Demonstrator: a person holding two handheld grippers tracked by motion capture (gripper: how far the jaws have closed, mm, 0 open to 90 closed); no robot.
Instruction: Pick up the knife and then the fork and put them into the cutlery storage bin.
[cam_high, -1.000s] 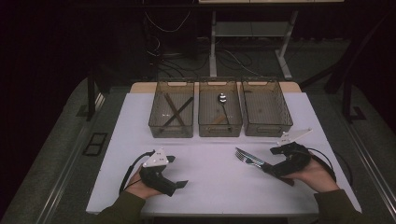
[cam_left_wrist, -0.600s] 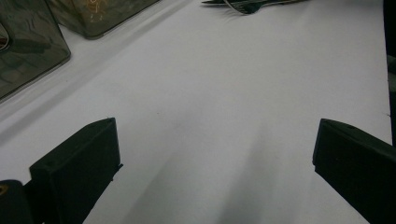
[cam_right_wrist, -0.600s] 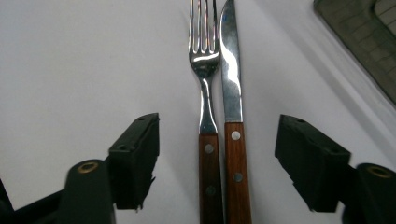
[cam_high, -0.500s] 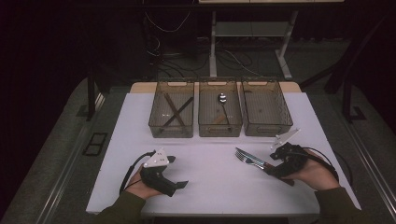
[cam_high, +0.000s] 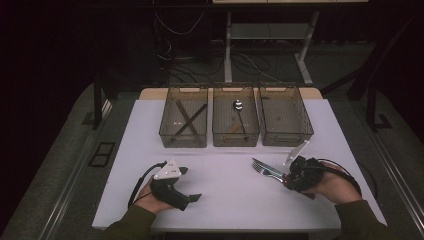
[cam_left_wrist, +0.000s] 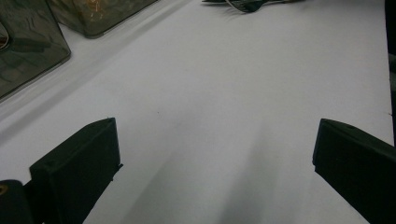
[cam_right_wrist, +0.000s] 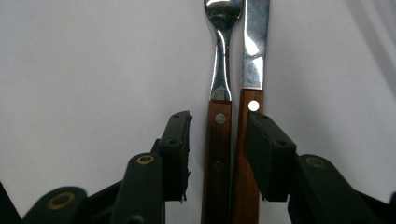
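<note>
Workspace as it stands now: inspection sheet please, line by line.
Surface: white table, bare in the middle.
Job's things: fork and knife, wooden handles side by side between the right gripper's jaws.
Clutter: three bins; crossed sticks in the left one, a spoon in the middle one.
Grippers: left gripper open, holding nothing; right gripper has just been closing, pads not yet pressing.
Cables: one trails from each gripper.
Surroundings: dark floor, table legs, wiring.

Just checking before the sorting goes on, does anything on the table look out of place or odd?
One thing: the right gripper has its jaws around both a fork and a knife lying side by side, so it may lift both. Nothing spilled or damaged.
</note>
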